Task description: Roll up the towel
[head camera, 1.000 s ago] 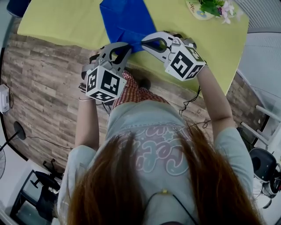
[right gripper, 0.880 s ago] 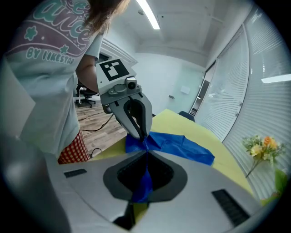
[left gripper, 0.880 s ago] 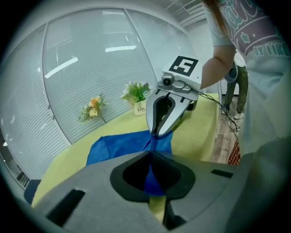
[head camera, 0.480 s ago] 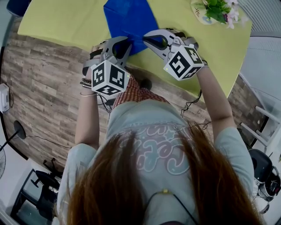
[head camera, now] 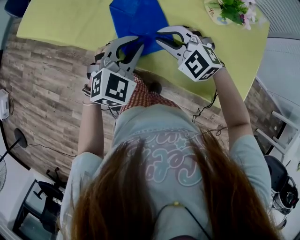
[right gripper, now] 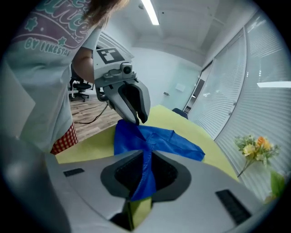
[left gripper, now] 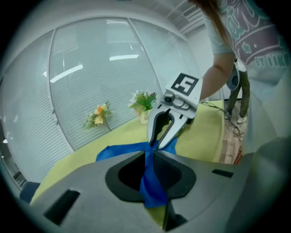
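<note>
A blue towel (head camera: 137, 18) lies lengthwise on the yellow-green table (head camera: 61, 23), with its near end lifted off the surface. My left gripper (head camera: 132, 43) is shut on the near left corner; blue cloth (left gripper: 150, 182) runs down between its jaws. At the near right corner my right gripper (head camera: 160, 36) also has blue cloth (right gripper: 143, 177) between its jaws. Those jaws have just been opening slightly, and the cloth still rises taut into them. The two grippers stand side by side near the table's front edge, tips almost meeting. Each shows in the other's view: right gripper (left gripper: 155, 140), left gripper (right gripper: 136, 119).
A flower arrangement (head camera: 229, 8) stands at the table's far right, and a second one (left gripper: 97, 114) sits by the glass wall. Wood floor (head camera: 42, 93) lies below the table's near edge. Cables (head camera: 206, 105) trail beside the person, and office chairs (head camera: 281, 176) stand at right.
Both grippers have shifted away from the person, further over the table, carrying the towel's near end with them. The left one has also risen a little.
</note>
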`<control>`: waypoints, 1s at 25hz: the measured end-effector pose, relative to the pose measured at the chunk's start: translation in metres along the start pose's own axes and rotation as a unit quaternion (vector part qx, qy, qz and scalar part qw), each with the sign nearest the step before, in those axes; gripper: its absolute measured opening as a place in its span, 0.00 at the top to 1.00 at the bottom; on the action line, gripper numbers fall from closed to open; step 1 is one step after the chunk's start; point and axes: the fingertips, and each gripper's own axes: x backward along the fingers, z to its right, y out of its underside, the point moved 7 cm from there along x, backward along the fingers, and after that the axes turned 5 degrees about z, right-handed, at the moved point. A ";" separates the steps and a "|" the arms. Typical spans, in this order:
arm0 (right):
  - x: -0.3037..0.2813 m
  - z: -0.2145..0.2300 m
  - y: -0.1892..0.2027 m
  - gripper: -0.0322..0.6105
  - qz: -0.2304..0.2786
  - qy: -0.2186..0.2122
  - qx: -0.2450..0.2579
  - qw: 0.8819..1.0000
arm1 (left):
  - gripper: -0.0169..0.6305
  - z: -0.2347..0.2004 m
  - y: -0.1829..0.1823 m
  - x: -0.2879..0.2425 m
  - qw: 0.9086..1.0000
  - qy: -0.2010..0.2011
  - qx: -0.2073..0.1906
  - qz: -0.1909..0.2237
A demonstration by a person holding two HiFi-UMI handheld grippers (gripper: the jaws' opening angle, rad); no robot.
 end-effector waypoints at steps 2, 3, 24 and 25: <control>-0.006 -0.003 0.000 0.86 -0.009 -0.018 0.006 1.000 | 0.94 0.014 -0.003 0.003 0.998 0.056 -0.002 -0.004; -0.008 -0.002 0.001 0.85 -0.016 -0.024 0.002 1.000 | 0.94 0.022 -0.001 0.003 0.996 0.085 -0.009 -0.021; 0.047 -0.037 0.015 0.77 -0.049 -0.106 0.106 0.987 | 0.94 0.036 0.019 0.014 0.990 0.091 -0.057 -0.094; 0.047 -0.037 0.017 0.77 -0.053 -0.103 0.119 0.986 | 0.94 0.035 0.019 0.018 0.990 0.087 -0.064 -0.091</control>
